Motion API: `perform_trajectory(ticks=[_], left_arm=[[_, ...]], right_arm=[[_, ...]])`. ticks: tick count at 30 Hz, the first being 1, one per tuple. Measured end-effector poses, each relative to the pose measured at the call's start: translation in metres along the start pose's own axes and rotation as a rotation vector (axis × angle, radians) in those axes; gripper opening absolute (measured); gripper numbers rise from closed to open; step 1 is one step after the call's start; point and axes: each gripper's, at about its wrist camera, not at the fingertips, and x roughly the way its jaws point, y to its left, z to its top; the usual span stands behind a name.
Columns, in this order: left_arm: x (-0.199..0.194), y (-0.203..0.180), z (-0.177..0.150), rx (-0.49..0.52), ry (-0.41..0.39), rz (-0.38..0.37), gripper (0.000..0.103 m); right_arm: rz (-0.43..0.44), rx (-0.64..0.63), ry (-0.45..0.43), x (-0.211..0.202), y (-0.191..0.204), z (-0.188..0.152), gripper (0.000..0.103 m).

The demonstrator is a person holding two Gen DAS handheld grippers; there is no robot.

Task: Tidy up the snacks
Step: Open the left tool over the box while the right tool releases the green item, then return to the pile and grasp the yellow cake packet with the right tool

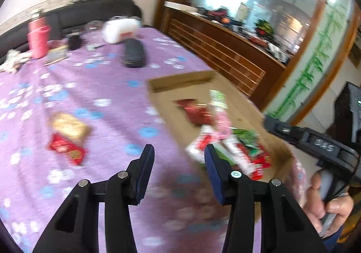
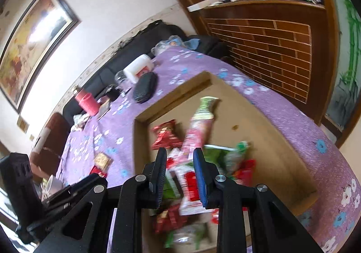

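Observation:
A shallow cardboard box [image 1: 246, 108] lies on the purple flowered tablecloth and holds several snack packets in red, green, white and pink [image 1: 216, 140]. One red and yellow snack packet [image 1: 67, 135] lies loose on the cloth to the left. My left gripper [image 1: 179, 153] is open and empty above the cloth, between the loose packet and the box. In the right wrist view my right gripper [image 2: 180, 158] is open above the box [image 2: 270, 140], over the packets [image 2: 194, 151], holding nothing. The loose packet [image 2: 102, 161] shows at left.
At the table's far end stand a pink basket-like cup [image 1: 38, 38], a black case [image 1: 133, 53], a white bag [image 1: 119, 29] and small jars. A wooden cabinet [image 1: 225, 49] with clutter on top stands to the right. A dark sofa runs behind the table.

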Motion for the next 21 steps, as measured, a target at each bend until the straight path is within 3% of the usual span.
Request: perform_trajectory(ticks=[4, 6, 10, 13, 15, 16, 17, 21], left_arm=[[-0.021, 0.052, -0.003, -0.056, -0.027, 0.118, 0.046], [-0.035, 0.087, -0.005, -0.087, -0.054, 0.212, 0.046], [-0.048, 0.154, -0.015, -0.175, -0.084, 0.342, 0.047], [-0.05, 0.197, -0.026, -0.284, -0.105, 0.356, 0.047], [-0.045, 0.219, -0.03, -0.318, -0.085, 0.412, 0.047], [-0.046, 0.224, -0.029, -0.326, -0.076, 0.417, 0.047], [-0.047, 0.23, -0.03, -0.342, -0.079, 0.397, 0.047], [-0.052, 0.232, -0.032, -0.371, -0.09, 0.368, 0.047]], right_arm=[[0.043, -0.084, 0.041, 0.008, 0.042, -0.003, 0.026], [0.069, -0.123, 0.074, 0.017, 0.063, -0.006, 0.026], [0.122, -0.244, 0.195, 0.055, 0.121, -0.011, 0.026], [0.16, -0.314, 0.275, 0.091, 0.163, -0.013, 0.026], [0.164, -0.354, 0.328, 0.122, 0.189, -0.014, 0.027], [0.163, -0.383, 0.349, 0.138, 0.2, -0.016, 0.032], [0.154, -0.429, 0.373, 0.155, 0.212, -0.019, 0.041], [0.088, -0.558, 0.438, 0.211, 0.237, -0.032, 0.043]])
